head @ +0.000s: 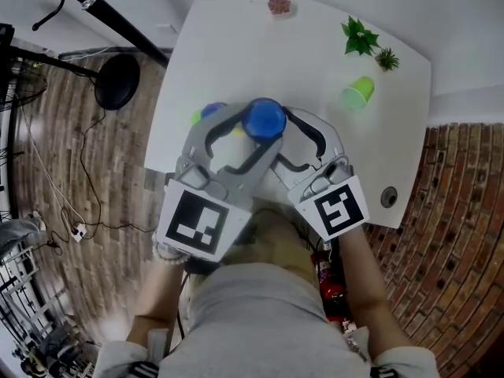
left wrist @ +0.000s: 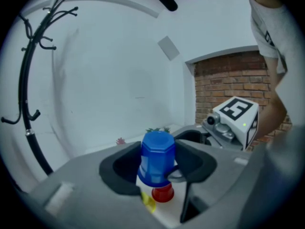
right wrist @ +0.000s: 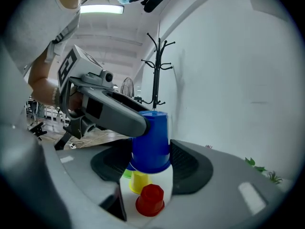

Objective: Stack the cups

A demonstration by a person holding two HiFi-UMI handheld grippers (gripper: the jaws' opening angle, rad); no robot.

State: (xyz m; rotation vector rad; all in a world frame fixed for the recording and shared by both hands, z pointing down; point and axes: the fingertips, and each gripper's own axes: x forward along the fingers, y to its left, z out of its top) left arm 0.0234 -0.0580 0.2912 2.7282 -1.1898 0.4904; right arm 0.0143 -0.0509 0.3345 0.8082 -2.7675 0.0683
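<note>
Left claw [left wrist: 158, 162]: pinching the blue cup, with 1 dark pad on each side of its wall.
Blue cup [head: 264, 119]: upside down and lifted off the table, hanging over the small cups toward the table's left edge.
Table [head: 236, 46]: white, with brick-pattern floor along its left and right edges.
Green shape [right wrist: 126, 174]: a sliver behind the yellow cup, too hidden to name.
Yellow cup [right wrist: 139, 180]: upside down on the table, directly below the blue cup's rim. Whether the 2 touch cannot be told.
Red cup [right wrist: 150, 199]: upside down on the table, just beside the yellow cup.
Pink ornament [head: 279, 5]: at the table's far edge, well apart from the cups.
Right claw [right wrist: 151, 165]: its 2 jaws are spread wide, flanking the blue cup without pressing on it.
Green cup [head: 358, 93]: on its side near the table's right edge, well apart from the other cups.
Plants [head: 361, 36]: 2 small green ones at the table's far right corner, just beyond the green cup.
</note>
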